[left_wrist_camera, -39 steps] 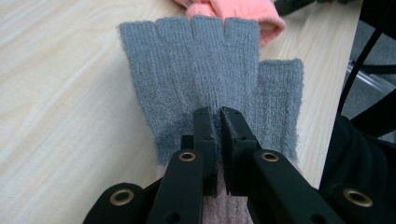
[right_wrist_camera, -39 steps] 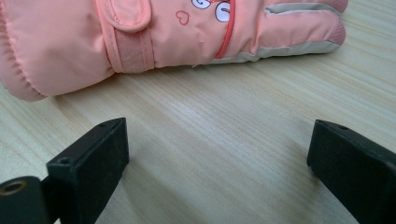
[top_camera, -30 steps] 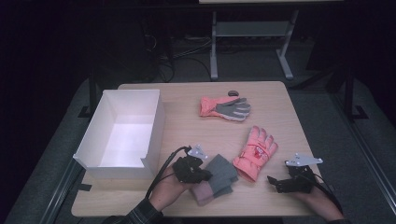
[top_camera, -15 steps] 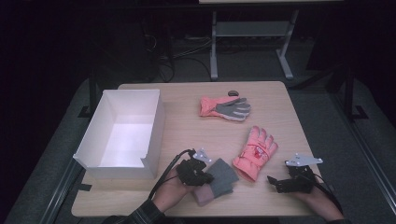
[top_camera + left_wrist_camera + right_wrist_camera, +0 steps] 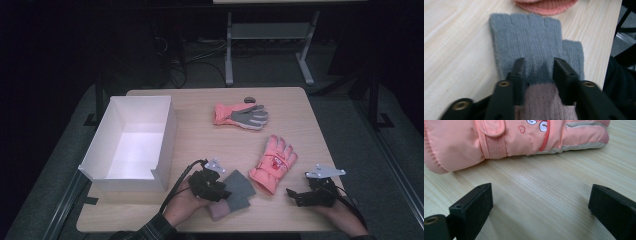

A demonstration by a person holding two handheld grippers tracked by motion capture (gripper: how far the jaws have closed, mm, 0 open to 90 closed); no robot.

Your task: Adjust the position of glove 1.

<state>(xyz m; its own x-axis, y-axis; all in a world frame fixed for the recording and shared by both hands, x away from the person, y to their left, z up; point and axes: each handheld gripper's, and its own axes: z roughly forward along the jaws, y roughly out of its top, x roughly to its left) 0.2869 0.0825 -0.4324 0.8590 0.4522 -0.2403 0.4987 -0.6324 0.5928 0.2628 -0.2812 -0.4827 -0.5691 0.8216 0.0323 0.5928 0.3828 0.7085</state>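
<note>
Three gloves on the table [image 5: 300,105] here — a grey knit one [image 5: 235,192] with a pinkish cuff near the front edge, a padded pink one [image 5: 274,162] just right of it, and another pink one with a grey palm [image 5: 241,115] further back. The left gripper [image 5: 220,187] sits right over the grey glove's cuff end. In the left gripper view its jaws have just been opening and now stand partly apart, one on each side of the glove [image 5: 536,42] where grey meets pink, lying flat on the wood; the pads don't look pressed into it, so I'd say no real grip. The right gripper [image 5: 300,196] rests near the front right edge, jaws spread wide with bare wood between them — the padded glove [image 5: 511,137] lies just ahead, untouched. A white box [image 5: 160,145] stands at the left, well apart from the gloves.
</note>
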